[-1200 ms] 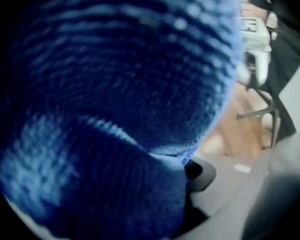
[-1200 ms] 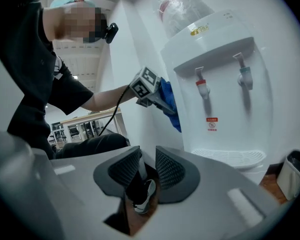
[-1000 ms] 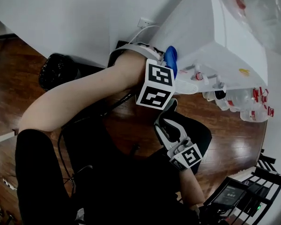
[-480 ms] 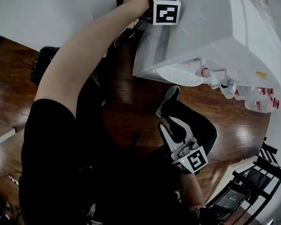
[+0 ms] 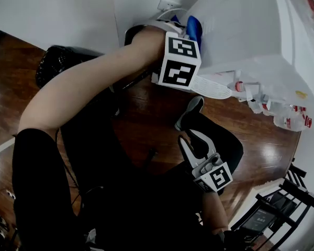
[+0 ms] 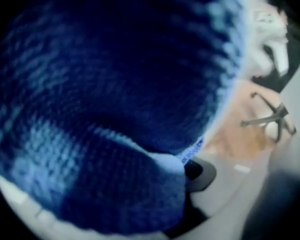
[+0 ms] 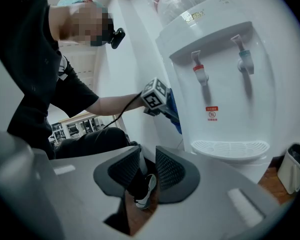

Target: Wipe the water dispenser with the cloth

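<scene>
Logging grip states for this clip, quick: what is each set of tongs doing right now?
Left tongs: closed on the blue cloth.
Right tongs: open, nothing between them.

Water dispenser (image 7: 225, 89) red sticker (image 7: 212, 113), top badge (image 7: 192, 16): print illegible.

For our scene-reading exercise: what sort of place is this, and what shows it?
Probably an office or workroom: a water dispenser stands by a white wall on a wood floor, with what look like desks beyond.
</scene>
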Demonstrator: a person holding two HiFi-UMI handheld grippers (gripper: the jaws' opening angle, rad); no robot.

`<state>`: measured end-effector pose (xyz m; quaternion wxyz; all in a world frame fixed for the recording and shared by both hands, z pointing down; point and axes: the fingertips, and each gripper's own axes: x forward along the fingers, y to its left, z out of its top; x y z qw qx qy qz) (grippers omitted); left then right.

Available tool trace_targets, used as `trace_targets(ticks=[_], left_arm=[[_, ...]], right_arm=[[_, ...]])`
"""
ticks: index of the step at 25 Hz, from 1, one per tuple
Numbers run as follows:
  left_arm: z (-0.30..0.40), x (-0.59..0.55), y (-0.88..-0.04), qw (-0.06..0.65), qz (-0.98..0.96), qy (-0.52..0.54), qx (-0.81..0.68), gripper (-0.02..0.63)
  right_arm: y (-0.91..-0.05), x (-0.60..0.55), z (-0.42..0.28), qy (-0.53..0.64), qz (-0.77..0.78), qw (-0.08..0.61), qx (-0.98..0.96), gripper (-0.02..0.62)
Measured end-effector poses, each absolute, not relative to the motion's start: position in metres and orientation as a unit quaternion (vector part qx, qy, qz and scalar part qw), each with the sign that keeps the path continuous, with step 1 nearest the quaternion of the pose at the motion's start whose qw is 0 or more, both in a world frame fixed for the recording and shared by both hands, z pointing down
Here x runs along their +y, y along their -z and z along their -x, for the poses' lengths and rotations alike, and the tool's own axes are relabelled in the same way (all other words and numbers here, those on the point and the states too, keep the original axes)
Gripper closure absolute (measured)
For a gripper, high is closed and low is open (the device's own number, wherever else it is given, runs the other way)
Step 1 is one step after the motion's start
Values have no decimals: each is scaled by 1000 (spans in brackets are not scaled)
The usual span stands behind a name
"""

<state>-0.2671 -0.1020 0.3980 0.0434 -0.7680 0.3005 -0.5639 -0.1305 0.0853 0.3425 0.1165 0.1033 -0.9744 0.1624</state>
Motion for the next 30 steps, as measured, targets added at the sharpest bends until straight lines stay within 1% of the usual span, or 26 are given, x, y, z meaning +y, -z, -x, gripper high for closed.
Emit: trace_targets(ticks=[3,6,10,13,17,20,23,26,30], left_arm=[[239,-47,-395,38,788,549,274,413],[234,-40,-404,29,795,540,275,413],[273,-119,-431,-17,780,518,352,411],[313,-187,-442,-13,746,519,417,410],[348,-234,-461,-9,746,517,419,410],[355,-241,-467,-16,748,519,415,410],[333,-207,-479,-42,756,529,383,411],[288,-128,-492,-64,781,540,308,411],[231,-23,-499,-92,815,530,216,411]], right_arm=[[-349,91,136,-168,-90,126,-974,492],[-355,97,138,-175,-84,139,-971,492],[-357,91,135,-192,-96,143,-966,492],[-359,90,130,-197,-98,156,-963,492],[-355,86,129,-202,-100,150,-963,492],[-354,87,128,-201,-100,151,-963,492],[-355,88,128,-197,-98,151,-964,492],[-360,89,128,-194,-96,155,-964,492],[-363,95,133,-191,-87,161,-964,492]])
